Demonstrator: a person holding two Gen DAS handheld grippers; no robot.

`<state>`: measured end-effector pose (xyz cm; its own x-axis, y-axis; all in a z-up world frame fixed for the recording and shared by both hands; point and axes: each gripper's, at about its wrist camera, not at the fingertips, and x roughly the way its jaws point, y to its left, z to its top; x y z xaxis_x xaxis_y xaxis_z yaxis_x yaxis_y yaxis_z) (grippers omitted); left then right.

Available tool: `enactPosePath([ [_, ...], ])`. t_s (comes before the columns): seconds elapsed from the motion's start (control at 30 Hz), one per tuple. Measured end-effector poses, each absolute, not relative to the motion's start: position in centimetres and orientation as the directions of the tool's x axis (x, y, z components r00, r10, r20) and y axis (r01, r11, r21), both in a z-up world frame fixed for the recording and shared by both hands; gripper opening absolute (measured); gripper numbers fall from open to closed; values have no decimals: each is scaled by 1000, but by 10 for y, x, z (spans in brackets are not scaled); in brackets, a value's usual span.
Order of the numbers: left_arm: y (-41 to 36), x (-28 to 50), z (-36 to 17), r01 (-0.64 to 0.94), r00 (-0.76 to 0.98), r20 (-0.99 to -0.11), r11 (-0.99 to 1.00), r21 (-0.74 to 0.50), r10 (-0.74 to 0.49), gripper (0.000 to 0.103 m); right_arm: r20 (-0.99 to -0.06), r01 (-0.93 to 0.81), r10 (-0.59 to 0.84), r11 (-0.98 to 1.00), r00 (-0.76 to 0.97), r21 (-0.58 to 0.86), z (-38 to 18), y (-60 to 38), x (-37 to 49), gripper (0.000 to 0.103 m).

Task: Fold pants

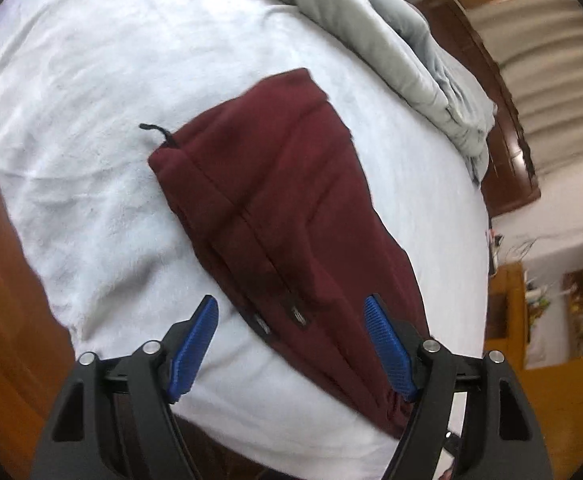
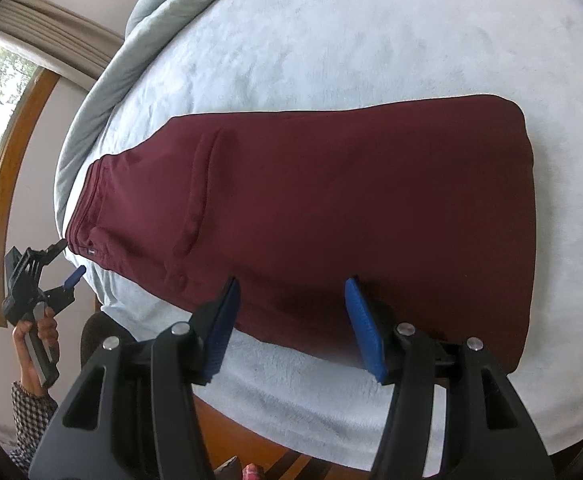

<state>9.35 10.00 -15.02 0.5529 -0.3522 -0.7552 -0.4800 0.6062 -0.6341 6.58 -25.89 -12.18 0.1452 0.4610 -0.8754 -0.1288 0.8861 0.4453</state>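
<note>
At the near edge of the bed [image 2: 371,60], the right gripper [image 2: 291,328] hangs over the long side of the maroon pants [image 2: 331,200], its blue pads spread apart with nothing pinched between them. The left gripper [image 1: 291,344] stands wide open too, above the waistband end near the bed's corner, gripping nothing; in the right wrist view it sits just off that corner, carried in a hand [image 2: 37,332] with a checked sleeve [image 2: 31,416]. The pants lie flat in the middle of the pale fleece cover, apparently doubled leg over leg and folded once along their length, a black drawstring [image 1: 157,132] poking out. One more fold across probably remains. Farther off, a grey duvet [image 1: 391,40] is bunched along the far edge. No containers appear.
</note>
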Motion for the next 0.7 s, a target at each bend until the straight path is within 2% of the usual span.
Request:
enactPosePath([
  [0.27, 128, 101, -188, -524, 538, -758, 558, -643, -369, 75, -887, -123, 441, 896, 140, 426, -125, -258, 66, 55],
  [0.47, 140, 103, -196, -554, 577, -724, 470, -687, -379, 75, -889, -121, 436, 899, 139, 422, -128, -257, 68, 56],
  [0.53, 138, 99, -184, -474, 657, -627, 418, -775, -418, 73, -890, -122, 436, 899, 137, 422, -129, -257, 68, 57],
  [0.57, 133, 99, -171, -360, 713, -526, 402, -842, -463, 70, -889, -123, 438, 898, 137, 423, -129, -257, 69, 57],
  [0.6, 131, 100, -165, -308, 732, -490, 412, -858, -474, 69, -889, -122, 438, 898, 135, 423, -130, -257, 69, 57],
  [0.67, 126, 105, -157, -269, 737, -495, 473, -839, -460, 69, -890, -118, 435, 899, 134, 422, -131, -255, 69, 58],
  [0.7, 125, 112, -162, -310, 704, -554, 510, -802, -445, 69, -890, -117, 435, 899, 135, 422, -130, -254, 70, 58],
])
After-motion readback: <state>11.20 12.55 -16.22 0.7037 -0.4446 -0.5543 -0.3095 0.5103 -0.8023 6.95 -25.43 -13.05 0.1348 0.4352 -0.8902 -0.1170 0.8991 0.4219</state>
